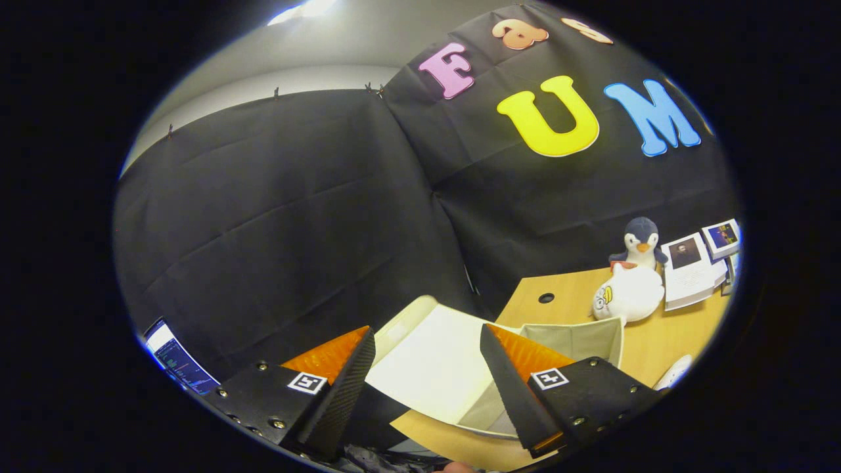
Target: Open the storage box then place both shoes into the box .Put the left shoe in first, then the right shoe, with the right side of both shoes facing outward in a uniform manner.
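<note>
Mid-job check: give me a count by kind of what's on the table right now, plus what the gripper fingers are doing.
Storage box, lid swung open: 1
Plush toys: 2, a penguin and a white one leaning against it
Printed photo cards beside the toys: at least 2
Total: 5 at least
The gripper is open, holding nothing, with the box lid between its fingers.

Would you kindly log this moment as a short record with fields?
gripper: open, fingers apart, nothing between them
box: white storage box just ahead of the fingers, lid raised, interior open
box contents: no shoe seen in the part that shows
table: wooden, with a round hole
beyond box: white plush, penguin plush behind it, leaflets beside them
shoe: possibly a white toe past the box; cannot tell
wall: black cloth
</note>
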The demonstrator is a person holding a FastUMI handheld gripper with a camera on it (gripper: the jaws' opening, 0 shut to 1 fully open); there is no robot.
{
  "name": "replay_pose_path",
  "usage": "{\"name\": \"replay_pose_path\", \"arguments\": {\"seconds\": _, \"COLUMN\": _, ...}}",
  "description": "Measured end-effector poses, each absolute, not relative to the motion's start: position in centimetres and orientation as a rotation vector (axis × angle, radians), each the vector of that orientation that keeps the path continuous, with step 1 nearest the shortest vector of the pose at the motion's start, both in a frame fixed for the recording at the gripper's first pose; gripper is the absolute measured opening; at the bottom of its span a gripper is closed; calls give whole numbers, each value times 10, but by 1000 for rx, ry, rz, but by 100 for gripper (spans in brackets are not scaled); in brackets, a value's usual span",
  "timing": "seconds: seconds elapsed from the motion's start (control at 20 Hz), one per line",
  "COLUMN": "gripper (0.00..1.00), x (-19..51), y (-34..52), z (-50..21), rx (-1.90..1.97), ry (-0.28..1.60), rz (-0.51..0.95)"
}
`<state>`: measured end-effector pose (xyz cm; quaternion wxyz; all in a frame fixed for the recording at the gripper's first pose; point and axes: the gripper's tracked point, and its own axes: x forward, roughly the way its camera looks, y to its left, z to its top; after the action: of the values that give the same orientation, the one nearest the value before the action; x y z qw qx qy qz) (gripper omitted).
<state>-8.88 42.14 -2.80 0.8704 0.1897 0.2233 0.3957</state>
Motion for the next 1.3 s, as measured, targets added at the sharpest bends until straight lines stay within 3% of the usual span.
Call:
{"name": "replay_pose_path", "arguments": {"seconds": 0.75, "gripper": 97, "x": -48, "y": 218, "z": -85, "rx": 206, "ry": 466, "rz": 492}}
{"name": "replay_pose_path", "arguments": {"seconds": 1.3, "gripper": 98, "x": -53, "y": 124, "z": -189, "rx": 185, "ry": 633, "rz": 320}}
